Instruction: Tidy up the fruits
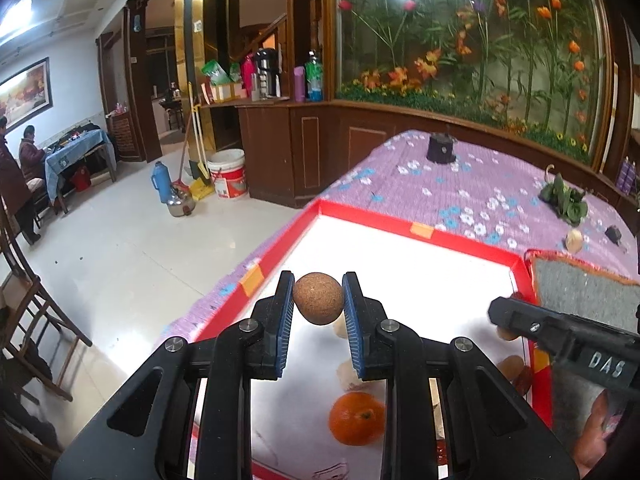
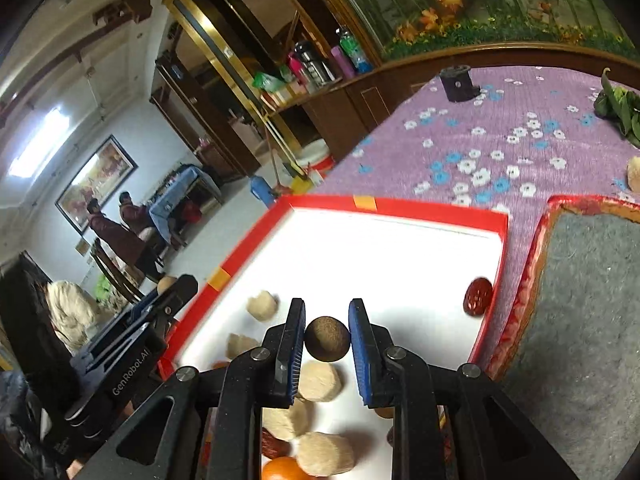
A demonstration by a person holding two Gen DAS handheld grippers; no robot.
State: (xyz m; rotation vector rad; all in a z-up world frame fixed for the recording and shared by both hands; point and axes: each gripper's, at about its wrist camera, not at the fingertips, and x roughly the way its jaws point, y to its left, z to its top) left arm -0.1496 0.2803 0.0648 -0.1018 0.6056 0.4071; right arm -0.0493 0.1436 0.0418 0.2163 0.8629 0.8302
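Two brown round fruits are held above the red-rimmed white tray [image 2: 400,205]: the left hand-held gripper [image 1: 318,300] clamps one [image 1: 318,298], the right hand-held gripper [image 2: 327,338] another [image 2: 327,338]. An orange [image 1: 356,418] lies in the tray below.

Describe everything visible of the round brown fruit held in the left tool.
The round brown fruit is a small ball with a rough, speckled, matte tan skin, slightly narrower toward the bottom and apparently whole. It is pinched between the left tool's two blue ribbed pads, which press on its opposite sides. It hangs above the white floor of the red-rimmed tray, touching nothing else, with an orange lying below it.
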